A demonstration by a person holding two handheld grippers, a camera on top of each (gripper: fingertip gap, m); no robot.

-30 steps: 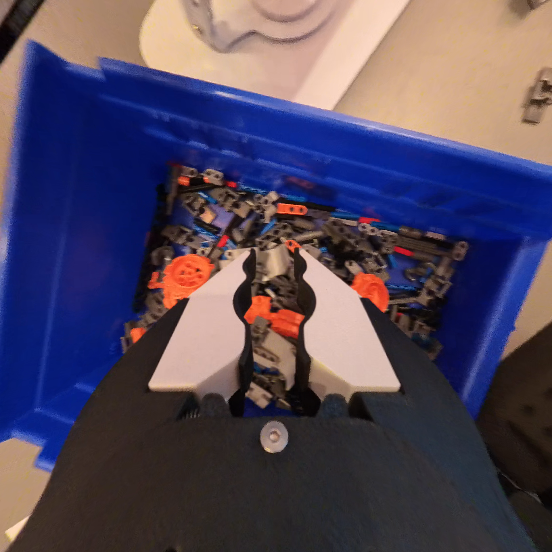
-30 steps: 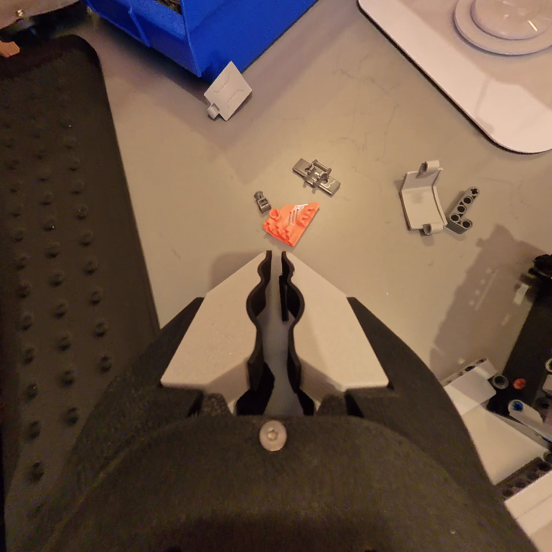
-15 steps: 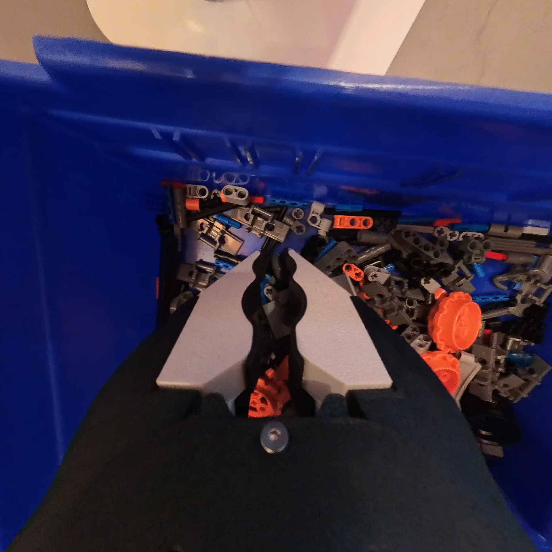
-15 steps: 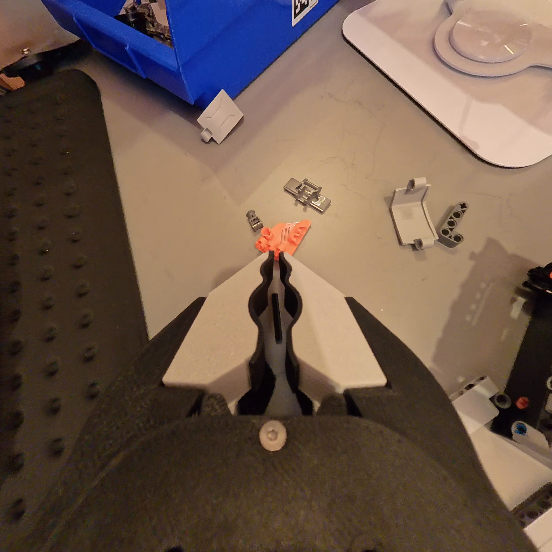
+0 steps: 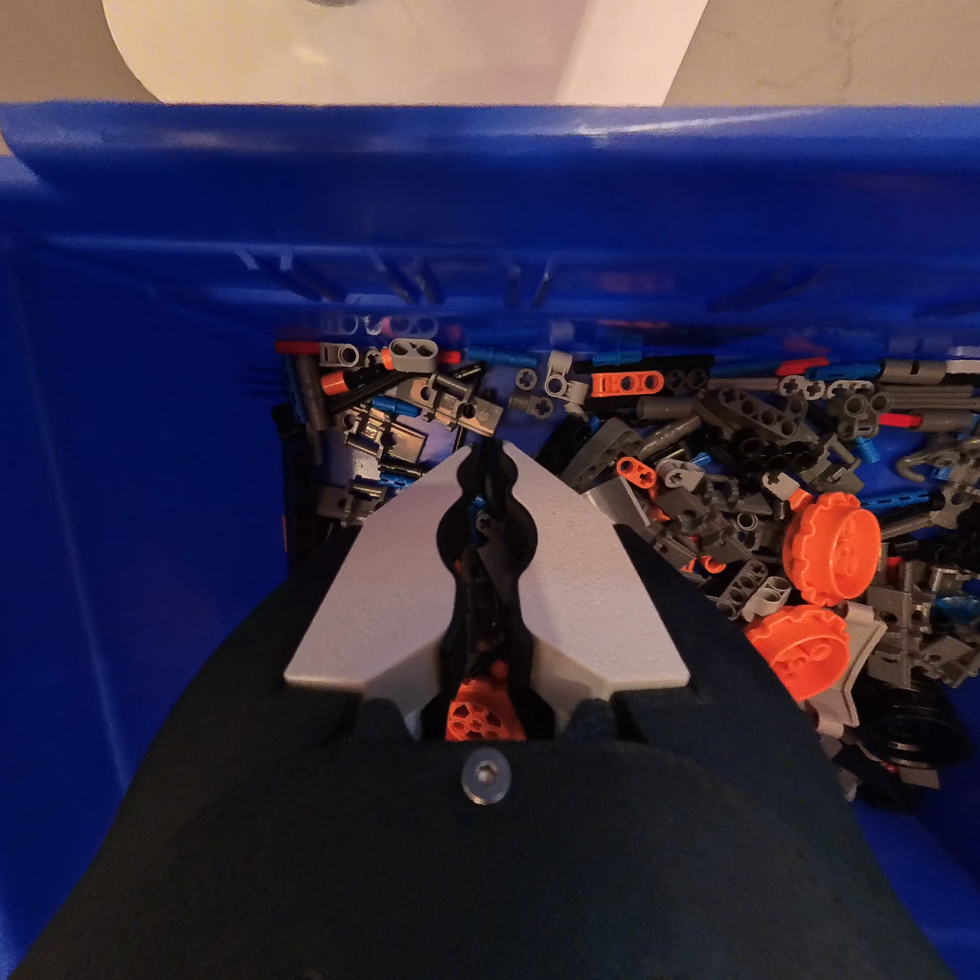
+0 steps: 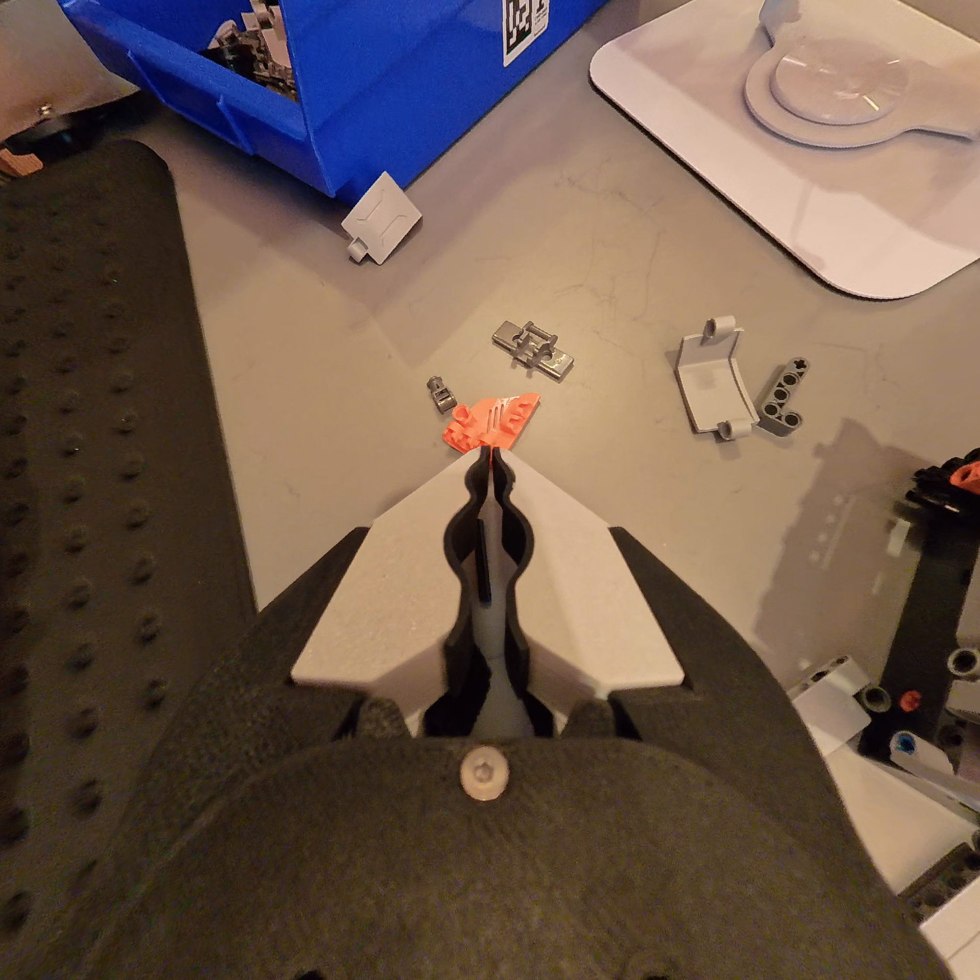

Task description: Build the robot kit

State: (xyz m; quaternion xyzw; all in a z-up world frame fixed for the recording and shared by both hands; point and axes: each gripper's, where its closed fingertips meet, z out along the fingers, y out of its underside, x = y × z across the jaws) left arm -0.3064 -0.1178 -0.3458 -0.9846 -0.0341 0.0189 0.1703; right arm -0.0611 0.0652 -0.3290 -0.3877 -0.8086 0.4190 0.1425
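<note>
Left gripper: lowered deeper into blue bin over the last second, jaws narrowed from open to near-shut, thin black piece seemingly pinched at tips. Orange wheels lie at 3 o'clock.

Right gripper: advanced to orange panel, jaws closed from slightly apart onto its near edge. Small grey connector sits at 11 o'clock, grey track link at 1 o'clock, on table.

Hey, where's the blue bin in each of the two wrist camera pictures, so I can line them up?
Left wrist view: the blue bin fills most of the picture, seen from inside, with loose building pieces on its floor and the left gripper shut on a black piece among them.
Right wrist view: only a corner of the blue bin shows, top left.
Shared landmark: the white mat beyond the bin.
</note>
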